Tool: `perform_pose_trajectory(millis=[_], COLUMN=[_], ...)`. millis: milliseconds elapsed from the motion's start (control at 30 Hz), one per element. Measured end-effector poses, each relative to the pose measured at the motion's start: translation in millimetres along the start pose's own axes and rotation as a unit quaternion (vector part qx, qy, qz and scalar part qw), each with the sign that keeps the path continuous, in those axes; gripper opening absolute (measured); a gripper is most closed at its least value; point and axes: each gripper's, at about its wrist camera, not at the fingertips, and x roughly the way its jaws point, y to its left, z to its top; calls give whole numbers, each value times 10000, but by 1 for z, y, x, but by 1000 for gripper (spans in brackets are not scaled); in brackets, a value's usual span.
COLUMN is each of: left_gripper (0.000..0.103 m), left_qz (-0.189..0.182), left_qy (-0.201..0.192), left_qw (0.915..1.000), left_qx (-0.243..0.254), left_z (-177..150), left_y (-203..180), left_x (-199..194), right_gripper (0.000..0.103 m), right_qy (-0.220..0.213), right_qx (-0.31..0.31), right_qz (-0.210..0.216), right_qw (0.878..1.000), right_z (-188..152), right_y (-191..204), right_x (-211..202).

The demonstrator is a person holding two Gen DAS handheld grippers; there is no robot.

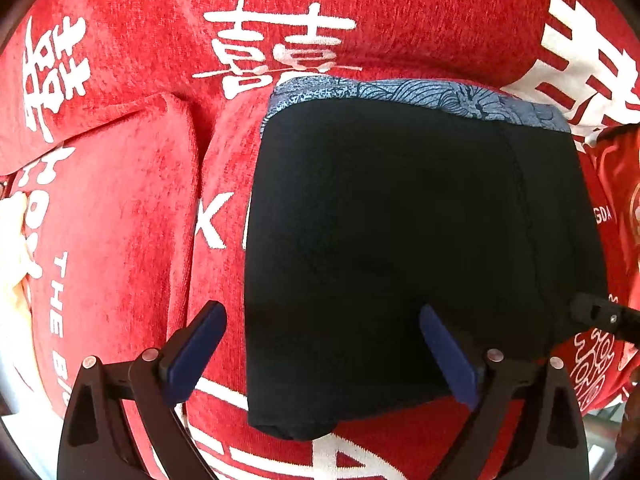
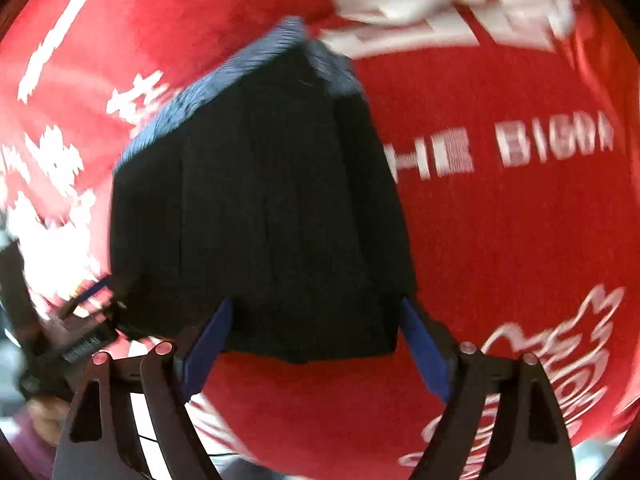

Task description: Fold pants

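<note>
Folded black pants (image 1: 420,240) with a blue-grey patterned waistband (image 1: 420,94) lie flat on a red blanket (image 1: 120,220) printed with white characters. My left gripper (image 1: 322,310) is open just above the pants' near left corner, one pad over red cloth and the other over black fabric. In the blurred right wrist view the pants (image 2: 260,220) fill the middle. My right gripper (image 2: 317,303) is open, its pads either side of the pants' near end, pressing on nothing. A finger of the right gripper (image 1: 596,314) shows at the pants' right edge.
The red blanket (image 2: 500,240) spreads around the pants and has a raised fold (image 1: 132,152) at the left. Shiny red fabric (image 1: 616,200) lies at the right edge. A hand (image 2: 44,412) holding the left gripper shows at the lower left.
</note>
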Motion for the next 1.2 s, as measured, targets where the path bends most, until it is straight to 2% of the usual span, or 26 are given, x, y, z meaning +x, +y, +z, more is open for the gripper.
perform_pose_trajectory(millis=[67, 167, 267, 400, 500, 633, 767, 900, 1000, 1133, 1200], left_gripper=[98, 98, 98, 98, 98, 98, 102, 103, 103, 103, 103], left_qz=[-27, -45, 67, 140, 342, 568, 703, 818, 677, 622, 667], left_qy=[7, 51, -81, -274, -370, -401, -394, -528, -441, -387, -395], left_qw=[10000, 9999, 9999, 9995, 9987, 9973, 9966, 9952, 9967, 9971, 9968], left_qx=[48, 88, 104, 42, -21, -217, -184, 80, -71, -221, -200], left_z=[1, 3, 8, 23, 43, 66, 68, 65, 66, 67, 66], left_y=[1, 1, 3, 13, 18, 27, 32, 32, 37, 40, 38], left_x=[1, -1, -11, -22, -20, -5, 12, 14, 15, 17, 16], right_gripper=[87, 87, 87, 87, 87, 87, 87, 87, 88, 88, 88], right_qy=[134, 185, 98, -301, -566, -703, -568, -372, -345, -287, -460], right_qx=[505, 712, 492, 120, 80, 46, -26, -253, -557, -448, -367], right_qz=[383, 542, 379, 197, 226, -5, -104, -13, -266, -133, -62], right_qw=[9979, 9958, 9980, 9993, 9981, 9975, 9983, 9990, 9975, 9985, 9982], right_z=[-6, -12, -11, 1, 18, 43, 63, 59, 55, 54, 53], right_y=[-20, -31, -29, -23, -22, -18, -5, 15, 25, 19, 15], right_x=[5, 7, -1, -23, -39, -37, -15, -4, 0, -6, -17])
